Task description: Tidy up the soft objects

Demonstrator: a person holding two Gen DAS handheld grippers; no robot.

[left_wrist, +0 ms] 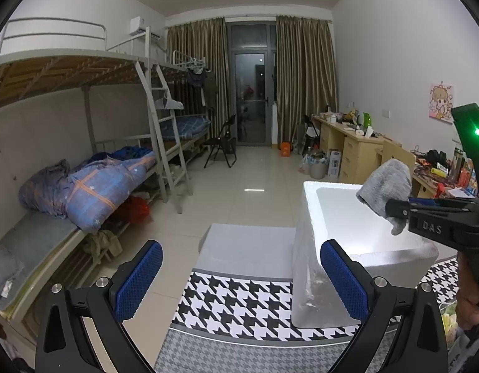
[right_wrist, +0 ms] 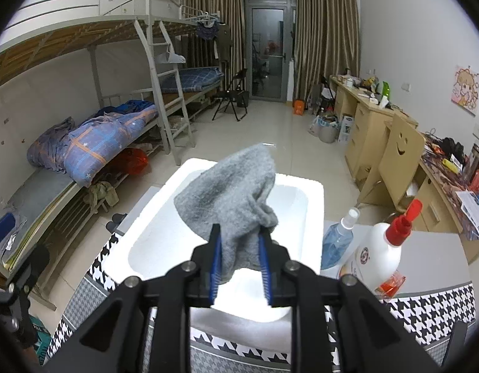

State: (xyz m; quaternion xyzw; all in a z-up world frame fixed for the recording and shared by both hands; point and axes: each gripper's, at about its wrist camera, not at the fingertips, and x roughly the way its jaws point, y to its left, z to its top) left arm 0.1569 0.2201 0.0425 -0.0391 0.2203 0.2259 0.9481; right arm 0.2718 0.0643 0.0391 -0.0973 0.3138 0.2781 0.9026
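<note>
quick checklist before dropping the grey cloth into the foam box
1. Grey cloth held between the right gripper jaws: ok.
2. Cloth above the foam box opening: ok.
3. Box interior free of other things: cannot tell, glare hides it.
4. Left gripper open, holding nothing, clear of the opening: ok.
5. Spray bottle and white bottle outside the box, beside it: ok.

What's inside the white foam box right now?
The white foam box shows only bare white walls and floor where visible. The grey knitted cloth, clamped in the right gripper above it, hides the middle of the interior.
</note>
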